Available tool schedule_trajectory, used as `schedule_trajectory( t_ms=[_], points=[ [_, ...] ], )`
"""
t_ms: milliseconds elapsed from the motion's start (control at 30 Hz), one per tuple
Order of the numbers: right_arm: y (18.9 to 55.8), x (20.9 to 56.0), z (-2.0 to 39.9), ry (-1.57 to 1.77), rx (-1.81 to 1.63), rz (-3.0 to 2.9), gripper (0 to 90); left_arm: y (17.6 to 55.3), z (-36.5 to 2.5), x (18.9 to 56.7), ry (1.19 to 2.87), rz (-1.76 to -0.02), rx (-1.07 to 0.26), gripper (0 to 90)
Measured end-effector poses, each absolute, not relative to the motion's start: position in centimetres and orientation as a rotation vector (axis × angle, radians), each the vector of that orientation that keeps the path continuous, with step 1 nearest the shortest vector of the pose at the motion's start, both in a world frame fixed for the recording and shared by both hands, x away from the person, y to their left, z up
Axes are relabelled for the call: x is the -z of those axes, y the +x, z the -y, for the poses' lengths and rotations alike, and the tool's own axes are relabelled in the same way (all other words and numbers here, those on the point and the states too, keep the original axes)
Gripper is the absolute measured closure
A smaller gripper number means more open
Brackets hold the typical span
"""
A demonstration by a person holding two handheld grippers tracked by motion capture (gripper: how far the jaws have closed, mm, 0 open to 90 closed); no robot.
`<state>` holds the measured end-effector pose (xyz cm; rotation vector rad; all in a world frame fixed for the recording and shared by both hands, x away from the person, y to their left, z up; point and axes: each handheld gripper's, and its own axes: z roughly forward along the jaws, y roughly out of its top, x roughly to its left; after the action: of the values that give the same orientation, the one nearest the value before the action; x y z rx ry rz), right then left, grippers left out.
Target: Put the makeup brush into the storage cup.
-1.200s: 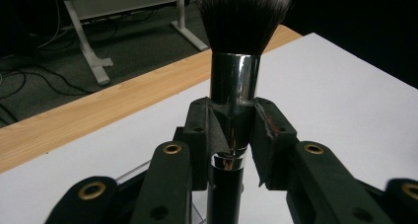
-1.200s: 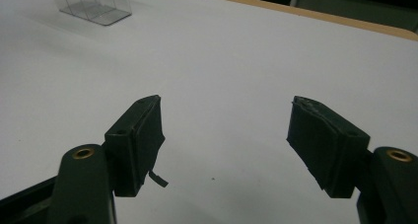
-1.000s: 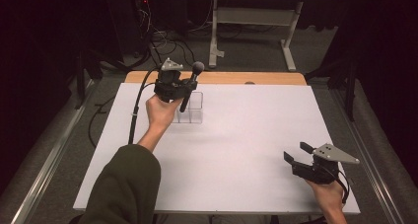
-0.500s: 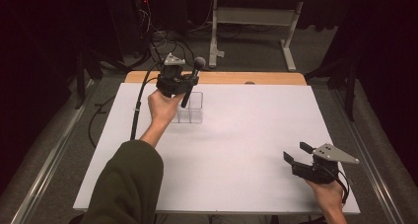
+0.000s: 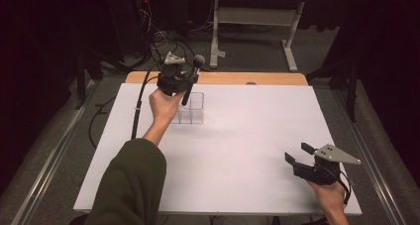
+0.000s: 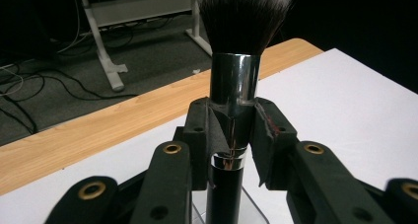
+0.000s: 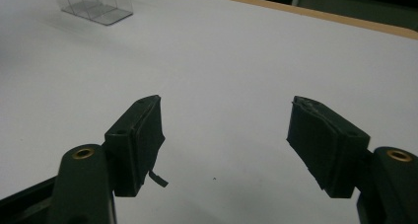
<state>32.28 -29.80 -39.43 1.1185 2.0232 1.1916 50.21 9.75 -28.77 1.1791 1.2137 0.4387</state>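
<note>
over the clear box (image 5: 191,108) at the table's far left, we clamp a makeup brush (image 6: 235,86) in our left gripper (image 5: 174,79).
its bristles point up; our right gripper (image 5: 298,155) gapes released near the white table (image 5: 247,136) front edge.

glossy chrome-ferruled brush (image 6: 234,81), clear plastic holder (image 5: 191,108), matt white tabletop (image 5: 247,136)

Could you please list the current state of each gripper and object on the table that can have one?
left gripper: shut on the makeup brush, held above the table's far left.
makeup brush: upright, bristles up, handle end down at the clear organizer.
clear organizer: standing upright on the white table.
right gripper: open, holding nothing, low over the near right.
</note>
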Motion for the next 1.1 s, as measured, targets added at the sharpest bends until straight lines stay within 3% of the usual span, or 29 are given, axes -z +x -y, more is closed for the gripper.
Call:
schedule_trajectory(
  t_ms=[1100],
  points=[
    [32.3,39.4,29.9,1.117,-1.197,-2.025,31.1,51.1,-10.1,30.3,1.192,-1.213,-0.485,70.3]
  ],
)
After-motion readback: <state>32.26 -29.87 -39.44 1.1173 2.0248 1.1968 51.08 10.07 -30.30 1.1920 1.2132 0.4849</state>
